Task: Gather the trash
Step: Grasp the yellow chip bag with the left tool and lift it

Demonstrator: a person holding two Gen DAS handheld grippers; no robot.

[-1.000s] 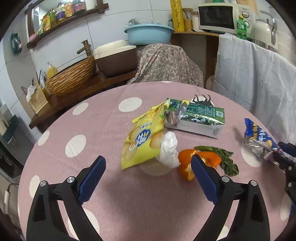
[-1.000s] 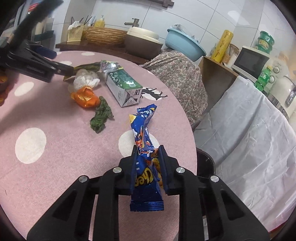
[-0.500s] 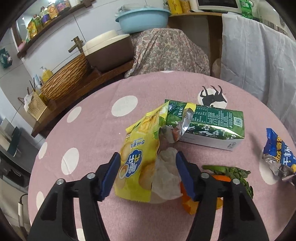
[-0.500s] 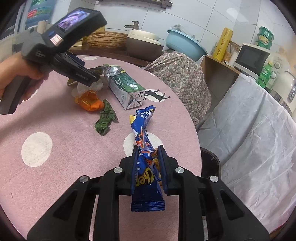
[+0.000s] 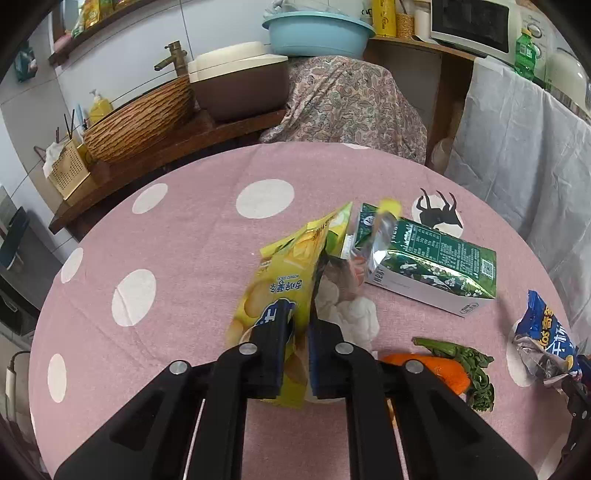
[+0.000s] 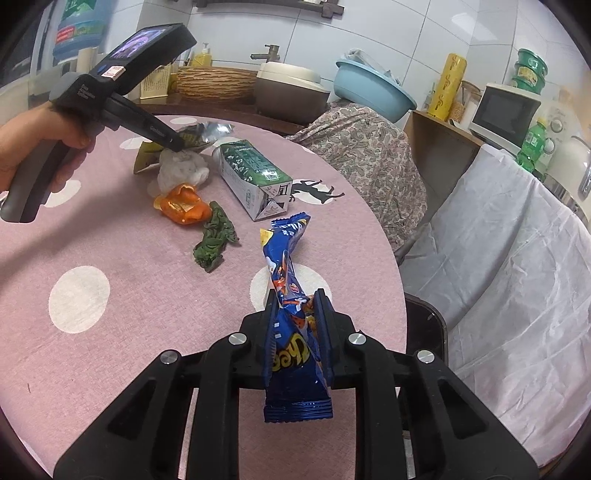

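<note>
My left gripper (image 5: 301,332) is closing on the lower edge of a yellow chip bag (image 5: 273,280); its pads pinch the folded foil. In the right wrist view a hand holds this gripper (image 6: 173,142) over the trash pile. Beside the bag lie a crumpled white tissue (image 5: 354,314), a green carton (image 5: 436,269), an orange peel (image 5: 439,371) and a green vegetable scrap (image 5: 469,365). My right gripper (image 6: 295,325) is shut on a twisted blue snack bag (image 6: 288,258) near the table's right edge.
The round table wears a pink cloth with white dots (image 5: 184,229). Behind it runs a wooden counter with a wicker basket (image 5: 140,122) and a blue basin (image 5: 317,33). White-draped furniture (image 6: 498,258) and a dark seat (image 6: 424,321) stand off the table's right edge.
My left gripper moved forward over the pile and its wide-open jaws came together on the yellow chip bag, lifting its edge. The right gripper kept still with the blue bag.
</note>
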